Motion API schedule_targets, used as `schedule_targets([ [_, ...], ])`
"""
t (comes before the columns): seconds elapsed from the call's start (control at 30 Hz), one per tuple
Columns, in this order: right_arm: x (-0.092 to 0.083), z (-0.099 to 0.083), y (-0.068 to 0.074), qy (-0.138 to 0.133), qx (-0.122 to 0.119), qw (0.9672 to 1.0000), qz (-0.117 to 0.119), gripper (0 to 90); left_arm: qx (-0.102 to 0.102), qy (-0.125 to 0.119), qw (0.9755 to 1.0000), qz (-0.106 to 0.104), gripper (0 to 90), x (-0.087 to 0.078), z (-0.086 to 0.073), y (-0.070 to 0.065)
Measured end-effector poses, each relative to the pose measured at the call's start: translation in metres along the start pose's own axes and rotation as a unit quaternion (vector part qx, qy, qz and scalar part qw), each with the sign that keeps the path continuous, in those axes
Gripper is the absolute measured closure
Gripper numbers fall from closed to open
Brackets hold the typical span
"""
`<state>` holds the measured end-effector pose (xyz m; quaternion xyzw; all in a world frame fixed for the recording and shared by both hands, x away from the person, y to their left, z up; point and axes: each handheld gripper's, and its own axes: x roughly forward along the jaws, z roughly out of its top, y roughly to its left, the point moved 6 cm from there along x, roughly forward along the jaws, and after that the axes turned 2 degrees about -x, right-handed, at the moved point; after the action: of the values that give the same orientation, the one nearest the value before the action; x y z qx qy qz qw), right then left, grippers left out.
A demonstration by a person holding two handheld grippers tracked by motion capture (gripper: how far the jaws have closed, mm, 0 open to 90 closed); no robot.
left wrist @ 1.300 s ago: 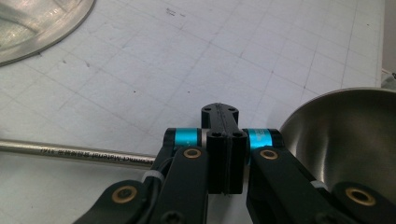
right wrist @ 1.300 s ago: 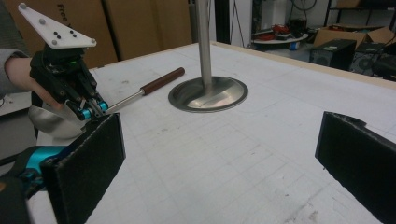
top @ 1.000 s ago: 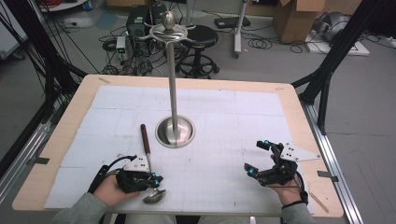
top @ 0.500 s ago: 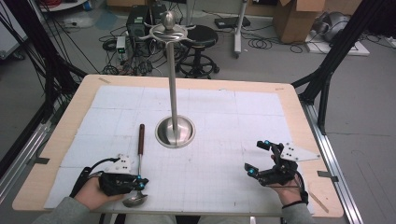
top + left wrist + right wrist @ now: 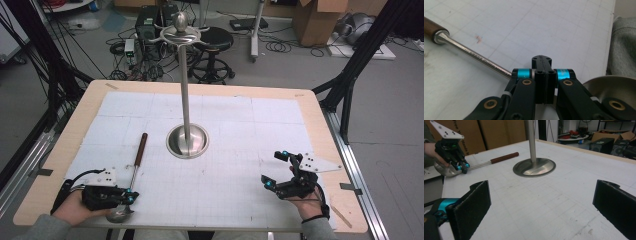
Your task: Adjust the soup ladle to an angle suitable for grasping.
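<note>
Steel and dark wood make up the ladle (image 5: 136, 167) that lies at about 7 o'clock on the counter (image 5: 60, 150), on the white gridded mat (image 5: 240, 130) that covers most of the top. Its brown handle points toward 12 o'clock, ending just left of the stand's base, while the round bowl sits at the near edge of the counter. The left gripper (image 5: 129, 198) is level with the mat at that near-left corner, and its jaws are pressed together on the thin metal shaft just above the bowl — the left gripper view shows the two black jaws closed face to face, the shaft (image 5: 474, 56) running away to the upper left toward the wooden handle, and the bowl's rim (image 5: 609, 82) just to the right. A grey sleeve (image 5: 622, 47) lies beyond the bowl in that view.

At the centre of the mat stands a tall metal stand (image 5: 186, 85) — a slim upright pole on a round dished base (image 5: 187, 141), with curved hooks and a ball at the top. The ladle is near the base but not touching it.

The right gripper (image 5: 275, 170) rests at about 4 o'clock, well apart from both ladle and stand. Its jaws are spread wide with nothing between them; the right gripper view looks between the two black pads (image 5: 474, 205) across bare mat toward the stand's base and, farther off at the upper left, the left gripper on the ladle.
</note>
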<state>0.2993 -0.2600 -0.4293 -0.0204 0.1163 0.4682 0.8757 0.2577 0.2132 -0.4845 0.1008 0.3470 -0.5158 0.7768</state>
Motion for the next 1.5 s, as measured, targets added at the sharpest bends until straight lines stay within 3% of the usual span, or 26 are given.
schedule_targets([
  [0.43,0.001,-0.002,0.0,0.005,0.0,1.0,-0.001,0.7,-0.031,-0.011,0.9994,-0.011,89.8,-0.031,-0.025,0.013],
  [0.63,0.002,-0.002,0.0,0.005,0.001,1.0,-0.002,0.7,-0.02,-0.002,0.9997,-0.017,89.7,-0.025,-0.019,0.011],
  [0.7,0.001,-0.001,0.001,0.003,0.003,1.0,0.0,0.7,-0.015,-0.012,0.9997,-0.015,89.7,-0.025,-0.015,0.011],
  [0.9,0.001,-0.001,0.0,0.003,0.003,1.0,-0.001,0.7,-0.008,-0.072,0.9969,0.029,89.7,-0.038,-0.003,0.018],
  [1.1,0.002,-0.001,0.0,0.004,0.0,1.0,-0.002,0.7,-0.035,-0.071,0.9927,0.09,89.7,-0.039,-0.002,0.041],
  [1.17,0.001,-0.001,0.0,0.004,0.0,1.0,-0.002,0.7,-0.049,-0.071,0.9916,0.096,89.7,-0.037,-0.002,0.049],
  [1.23,0.001,-0.001,0.0,0.004,0.001,1.0,-0.002,0.7,-0.068,-0.067,0.9918,0.085,89.7,-0.035,-0.003,0.057],
  [1.33,0.001,-0.001,0.0,0.005,0.005,1.0,-0.002,0.7,-0.064,-0.069,0.9918,0.087,89.7,-0.034,-0.002,0.064],
  [1.5,0.001,-0.001,0.0,0.004,0.004,1.0,-0.002,0.7,-0.051,-0.043,0.9919,0.109,89.7,-0.035,-0.008,0.069],
])
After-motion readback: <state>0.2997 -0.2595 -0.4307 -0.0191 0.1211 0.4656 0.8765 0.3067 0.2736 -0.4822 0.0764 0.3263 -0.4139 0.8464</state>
